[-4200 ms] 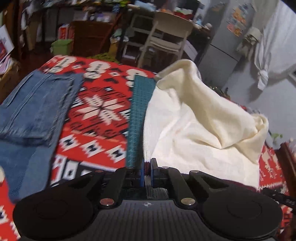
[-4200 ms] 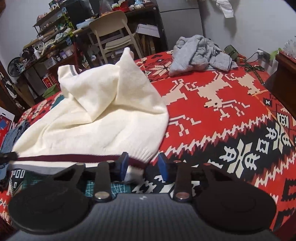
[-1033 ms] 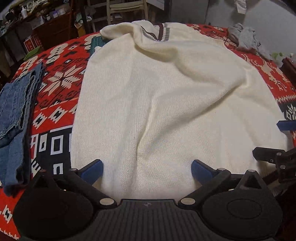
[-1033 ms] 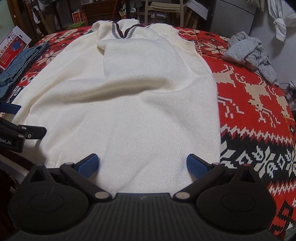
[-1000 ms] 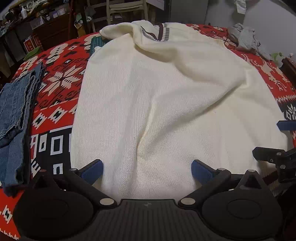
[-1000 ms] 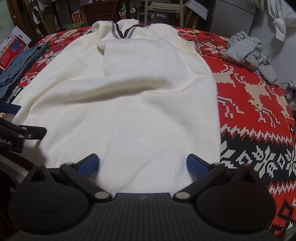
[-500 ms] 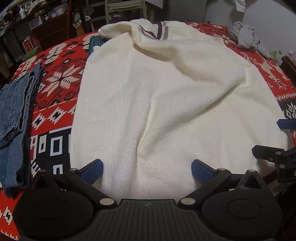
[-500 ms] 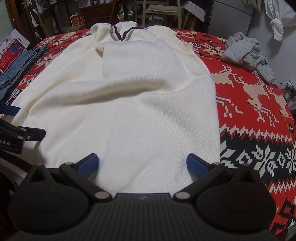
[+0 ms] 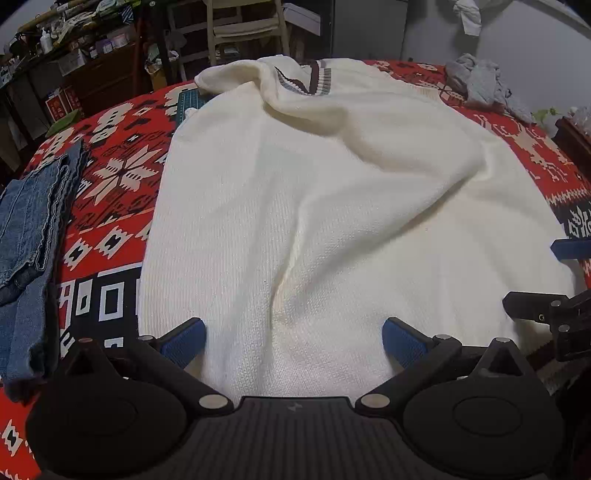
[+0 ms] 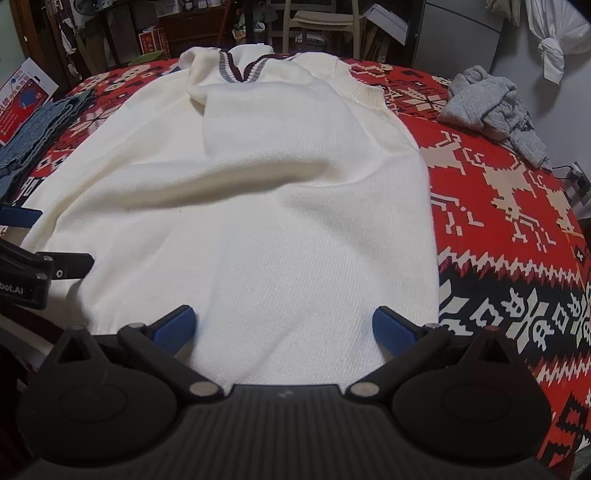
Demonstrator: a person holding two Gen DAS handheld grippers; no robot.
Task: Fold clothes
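Looking through the left wrist camera, I see the cream sweater [image 9: 332, 206] spread front-up across the red patterned blanket [image 9: 114, 177], its striped V-neck at the far end and its hem nearest the lens. My left gripper [image 9: 293, 341] sits over the hem with its jaws spread wide, the blue pads [image 9: 183, 341] resting on or just above the knit on either side and pinching nothing. A long soft crease runs diagonally over the sweater's body. Left of the sweater lie folded jeans [image 9: 27, 236], apart from it with blanket showing between. Beyond the sweater's far right shoulder, a crumpled grey garment [image 9: 480, 83] sits on the blanket. A pale wooden chair [image 9: 245, 31] stands past the sweater's collar. At the sweater's right edge, part of the right gripper [image 9: 554, 280] pokes in.

Through the right wrist camera, I have the same sweater [image 10: 266, 206] seen from its hem, collar far away. My right gripper [image 10: 284, 328] also has its jaws spread wide over the hem, holding nothing. The grey garment [image 10: 491, 107] lies right of the sweater's shoulder, well apart. The jeans [image 10: 37, 125] lie off the sweater's left side. The left gripper's [image 10: 37, 243] black finger and blue pad show at the sweater's left edge.
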